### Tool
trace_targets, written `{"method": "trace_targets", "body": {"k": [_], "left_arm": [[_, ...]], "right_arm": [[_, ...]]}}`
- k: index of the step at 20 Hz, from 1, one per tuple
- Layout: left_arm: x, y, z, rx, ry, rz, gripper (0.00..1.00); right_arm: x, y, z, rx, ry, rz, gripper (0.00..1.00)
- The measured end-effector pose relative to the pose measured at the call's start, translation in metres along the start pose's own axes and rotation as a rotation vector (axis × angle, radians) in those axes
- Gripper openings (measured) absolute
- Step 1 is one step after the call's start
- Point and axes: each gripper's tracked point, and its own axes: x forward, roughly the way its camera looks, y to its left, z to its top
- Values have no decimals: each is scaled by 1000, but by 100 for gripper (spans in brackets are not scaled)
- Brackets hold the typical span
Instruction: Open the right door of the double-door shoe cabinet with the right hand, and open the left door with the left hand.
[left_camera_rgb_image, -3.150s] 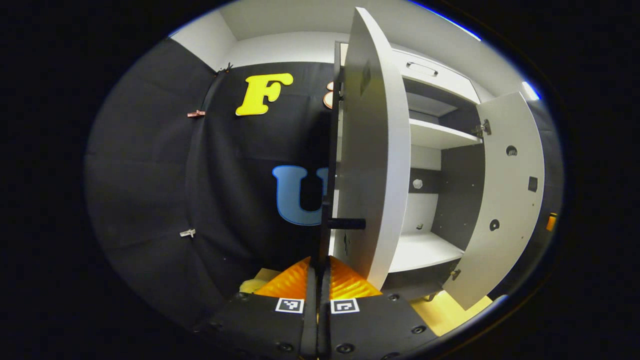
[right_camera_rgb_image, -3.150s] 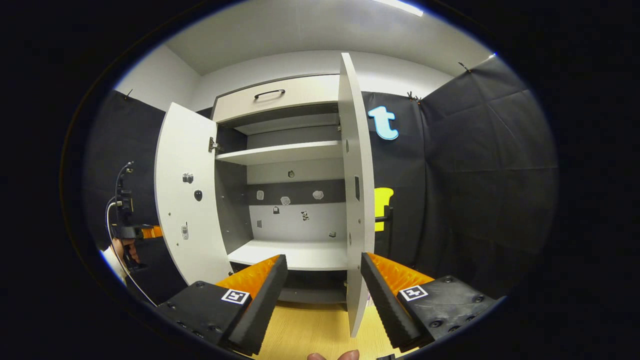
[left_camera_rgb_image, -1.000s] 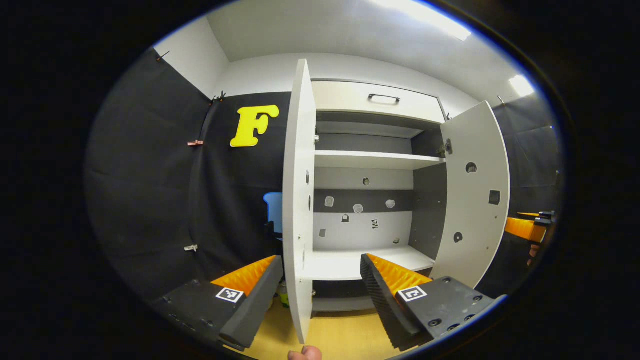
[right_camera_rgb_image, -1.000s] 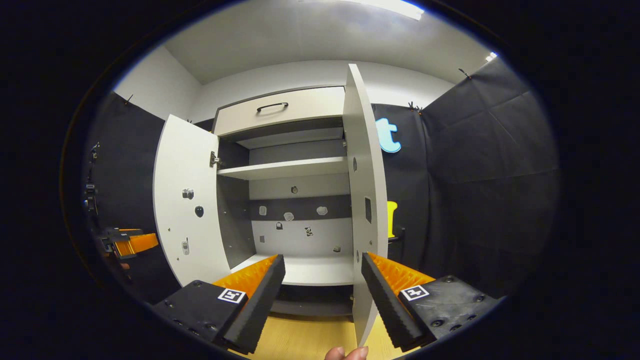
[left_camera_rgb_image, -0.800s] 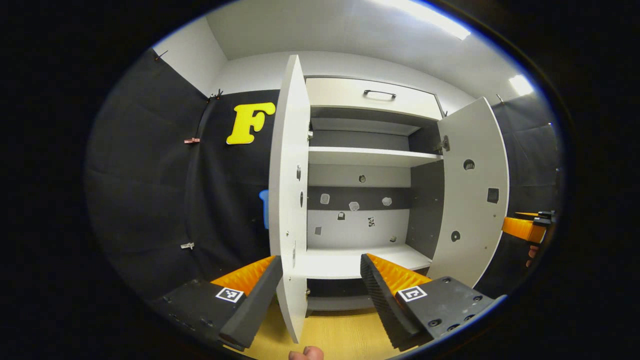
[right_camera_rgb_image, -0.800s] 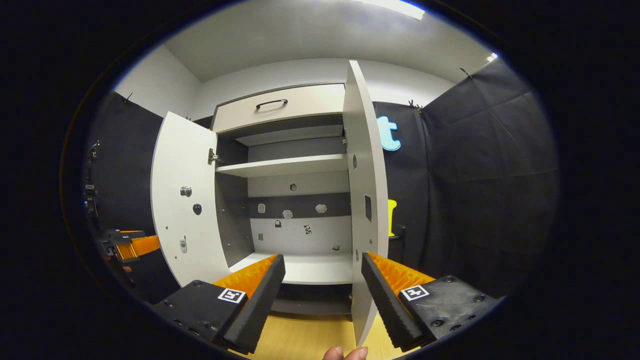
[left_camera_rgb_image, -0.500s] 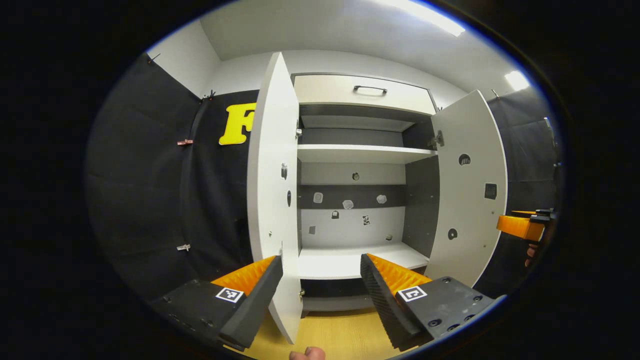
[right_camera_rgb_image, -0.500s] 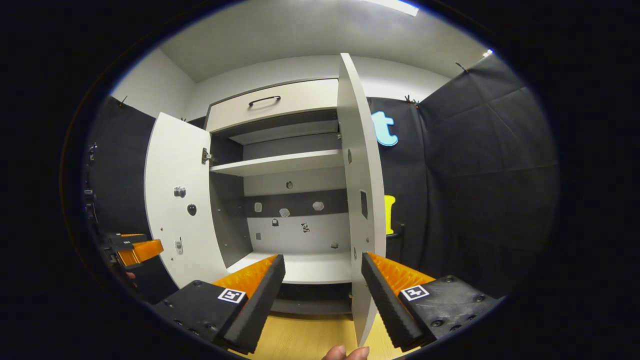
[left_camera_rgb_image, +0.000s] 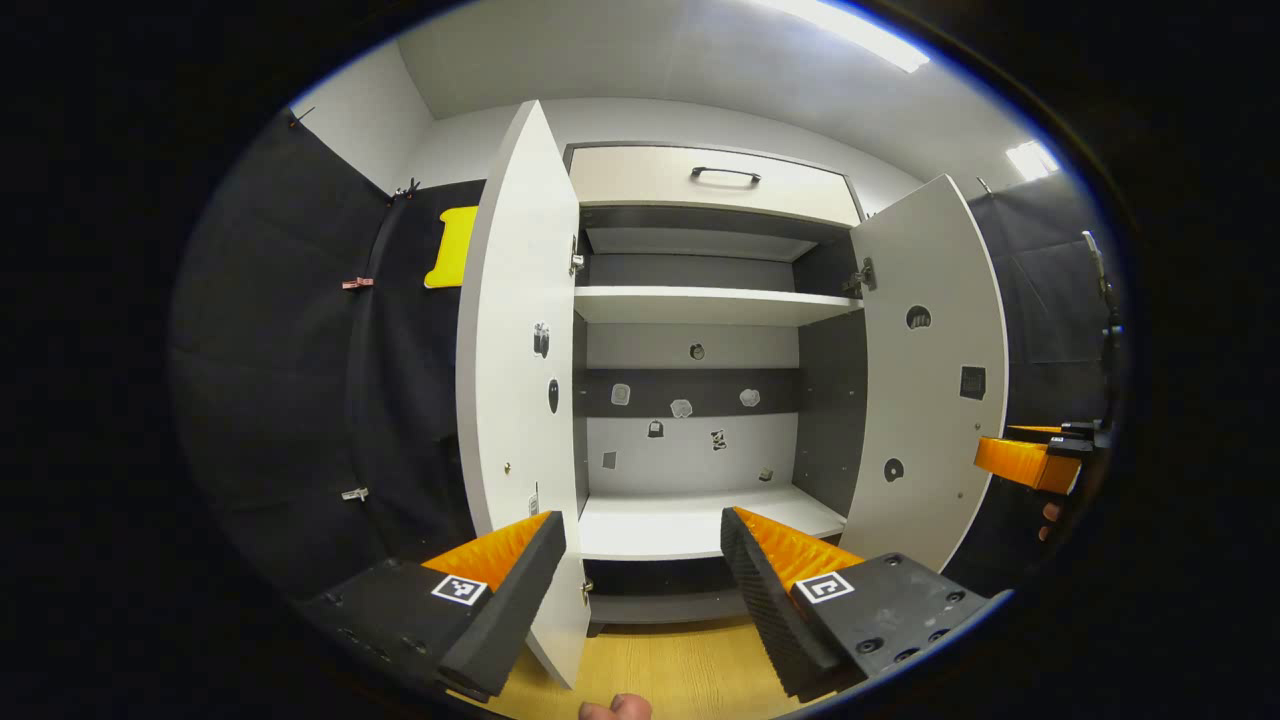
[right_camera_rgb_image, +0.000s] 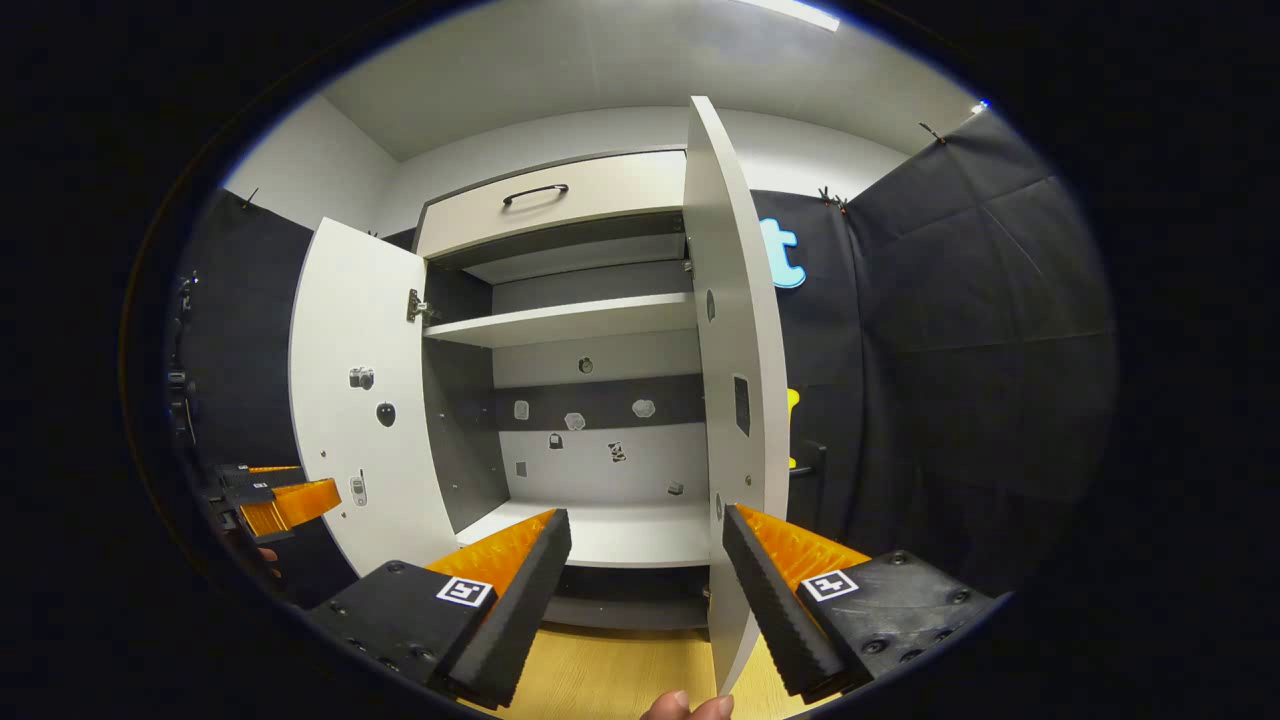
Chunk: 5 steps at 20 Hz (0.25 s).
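Now both doors of the cabinet (left_camera_rgb_image: 700, 180) stand swung out. At far left in the right gripper view, the left hand-held gripper (right_camera_rgb_image: 290, 503) hangs just beside the left door (right_camera_rgb_image: 350, 400), apart from it. In the left gripper view its own fingers (left_camera_rgb_image: 505, 590) are spread wide with nothing between them, and the left door (left_camera_rgb_image: 515, 380) rises just behind the left finger. Between the doors lie the drawer (left_camera_rgb_image: 710, 180) with a dark handle, an upper shelf (left_camera_rgb_image: 700, 303) and a lower shelf (left_camera_rgb_image: 690, 525). The right door (left_camera_rgb_image: 930, 370) stands open too. Right of it, the right hand-held gripper (left_camera_rgb_image: 1030, 462) hovers near its edge; in its own view its fingers (right_camera_rgb_image: 775, 600) are parted, holding nothing, the door's edge (right_camera_rgb_image: 735, 380) above them. Wooden floor (right_camera_rgb_image: 610, 680) shows below.
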Motion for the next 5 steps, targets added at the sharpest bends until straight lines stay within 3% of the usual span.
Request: {"method": "trace_targets", "body": {"k": [5], "left_arm": [[-1, -2, -2, -2, 13, -9, 96]], "right_arm": [[2, 4, -1, 4, 2, 6, 96]]}}
